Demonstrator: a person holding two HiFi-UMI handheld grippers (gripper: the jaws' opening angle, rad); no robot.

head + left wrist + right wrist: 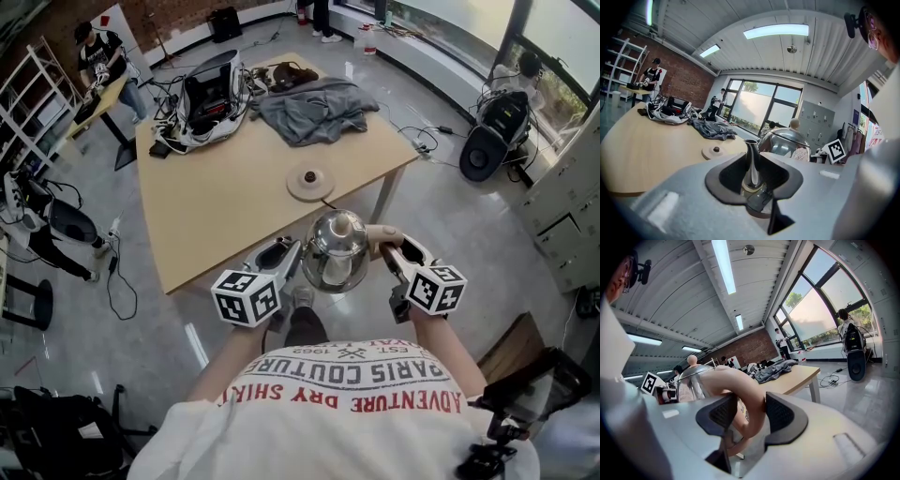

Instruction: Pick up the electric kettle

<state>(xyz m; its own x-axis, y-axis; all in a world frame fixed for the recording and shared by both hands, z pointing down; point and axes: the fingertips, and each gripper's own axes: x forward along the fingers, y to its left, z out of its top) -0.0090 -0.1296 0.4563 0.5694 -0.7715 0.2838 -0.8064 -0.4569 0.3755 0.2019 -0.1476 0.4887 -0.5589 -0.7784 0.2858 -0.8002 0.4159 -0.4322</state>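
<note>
My right claw is clamped on the beige handle of the electric kettle. My left claw is closed partway on the spout (a slim steel neck between the pads). The kettle hangs just off the near edge of the worktop, on which a round base sits farther back.

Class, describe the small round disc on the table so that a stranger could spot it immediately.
Find the big wooden table. On its bare near half, between the grey garment and the shiny kettle, lies a flat beige disc. It alone is round and low, with a dark knob at its centre.
</note>
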